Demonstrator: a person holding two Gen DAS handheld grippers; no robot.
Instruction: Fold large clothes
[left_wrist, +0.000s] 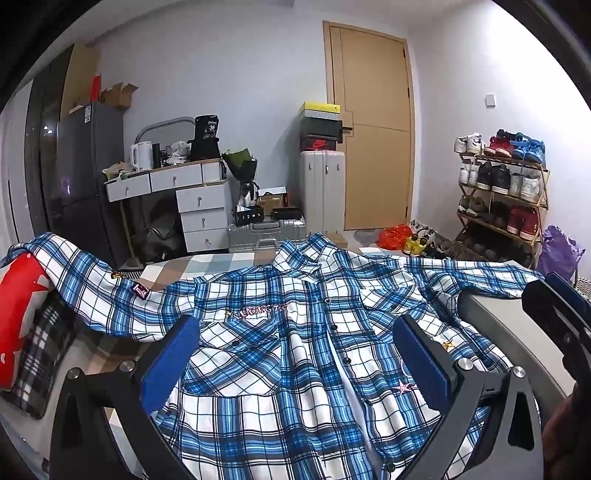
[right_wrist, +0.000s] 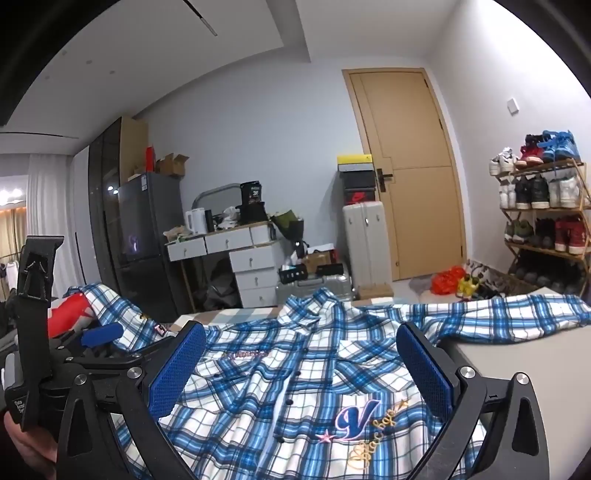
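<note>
Here I hold both tongs, left (left_wrist: 295, 365) and right (right_wrist: 301, 373), spread wide and empty above the shirt (left_wrist: 280, 354), which lies face up and unfolded on the bed (left_wrist: 517, 332), collar away from the tongs, sleeves out to either side. Folding has not begun; next, I judge, each tongs must pinch a sleeve or side edge.
</note>
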